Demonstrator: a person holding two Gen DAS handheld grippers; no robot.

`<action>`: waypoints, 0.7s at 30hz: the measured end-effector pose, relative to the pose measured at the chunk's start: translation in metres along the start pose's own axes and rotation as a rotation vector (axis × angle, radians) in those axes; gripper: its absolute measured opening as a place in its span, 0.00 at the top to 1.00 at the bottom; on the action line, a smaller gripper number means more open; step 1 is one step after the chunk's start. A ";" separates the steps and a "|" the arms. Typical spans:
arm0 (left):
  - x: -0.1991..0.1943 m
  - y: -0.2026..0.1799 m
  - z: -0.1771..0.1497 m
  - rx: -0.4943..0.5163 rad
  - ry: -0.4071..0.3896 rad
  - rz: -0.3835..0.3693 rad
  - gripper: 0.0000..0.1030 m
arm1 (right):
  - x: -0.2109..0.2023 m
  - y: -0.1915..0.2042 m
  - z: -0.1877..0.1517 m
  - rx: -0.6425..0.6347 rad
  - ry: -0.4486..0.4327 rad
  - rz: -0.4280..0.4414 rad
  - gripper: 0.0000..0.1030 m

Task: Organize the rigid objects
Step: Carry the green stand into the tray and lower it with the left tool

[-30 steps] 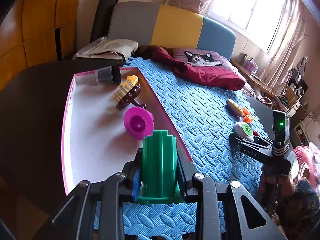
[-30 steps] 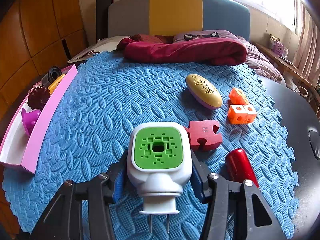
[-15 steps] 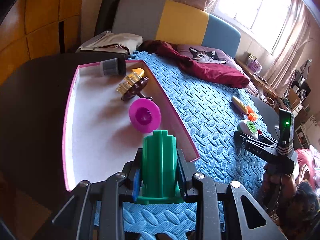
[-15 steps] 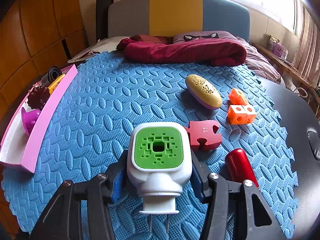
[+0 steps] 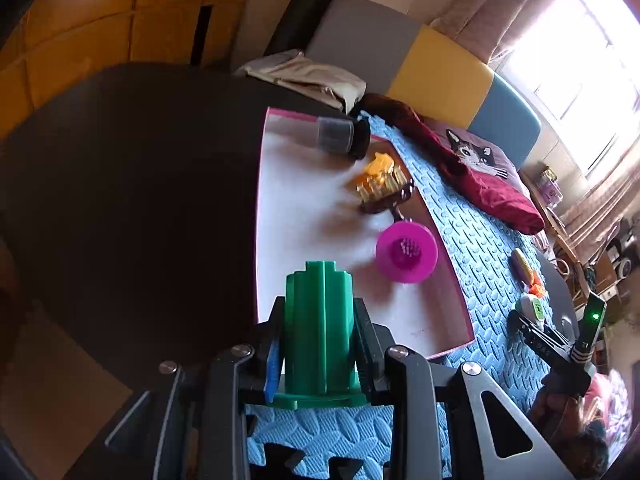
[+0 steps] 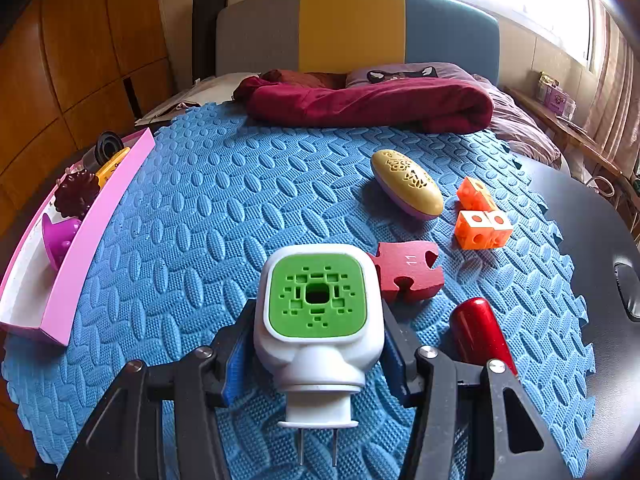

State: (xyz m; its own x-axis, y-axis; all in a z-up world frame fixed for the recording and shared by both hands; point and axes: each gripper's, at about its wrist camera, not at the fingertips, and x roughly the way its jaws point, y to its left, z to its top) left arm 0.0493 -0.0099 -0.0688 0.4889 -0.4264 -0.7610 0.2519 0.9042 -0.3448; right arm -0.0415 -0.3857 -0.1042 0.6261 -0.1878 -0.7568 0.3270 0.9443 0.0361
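The left gripper [image 5: 319,344] is pinching a green ridged block [image 5: 319,332] upright between its blue-padded fingers, holding it over the near end of the pink tray [image 5: 448,344], whose white floor is showing just behind the block. Inside the tray, a magenta cup-shaped piece [image 5: 406,253] is lying on its side near the right wall, a dark maroon flower-shaped piece [image 5: 394,200] is sitting just beyond it with a yellow toy [image 5: 380,178] touching it, and a dark cylindrical container [image 5: 340,136] is lying at the far end. The tray is resting half on the dark surface [image 5: 132,208] and beside the blue foam mat [image 6: 208,208]. The right gripper [image 6: 316,344] is clamping a white plug-in device with a green perforated face [image 6: 317,292], its two metal prongs pointing back toward the camera, and is holding it just above the mat. Lying on the mat to the right of the device are a red puzzle-shaped foam piece [image 6: 408,276], a glossy red cylinder [image 6: 480,332] near the right finger, an orange cube block [image 6: 482,228] with a second orange piece [image 6: 474,194] just behind it, and a gold oval case [image 6: 408,184]. A crumpled maroon cloth [image 6: 368,104] is lying across the far edge of the mat, in front of the bed's grey, yellow and blue headboard [image 6: 352,32].
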 end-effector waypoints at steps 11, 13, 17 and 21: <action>0.022 -0.044 0.006 0.059 0.038 -0.143 0.70 | 0.000 0.000 0.000 0.000 0.000 0.000 0.46; 0.030 -0.049 0.009 0.051 0.050 -0.157 0.70 | 0.000 0.000 0.000 -0.001 0.000 -0.001 0.46; 0.046 -0.060 0.009 0.064 0.083 -0.184 0.70 | 0.000 0.000 0.000 0.000 0.000 0.000 0.46; 0.060 -0.069 0.001 0.091 0.124 -0.205 0.62 | 0.000 0.000 0.000 0.000 -0.001 0.000 0.46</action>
State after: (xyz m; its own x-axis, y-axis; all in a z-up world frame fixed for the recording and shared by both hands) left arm 0.0621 -0.0980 -0.0902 0.3152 -0.5893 -0.7439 0.4123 0.7910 -0.4520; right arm -0.0416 -0.3857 -0.1043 0.6264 -0.1882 -0.7564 0.3270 0.9444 0.0358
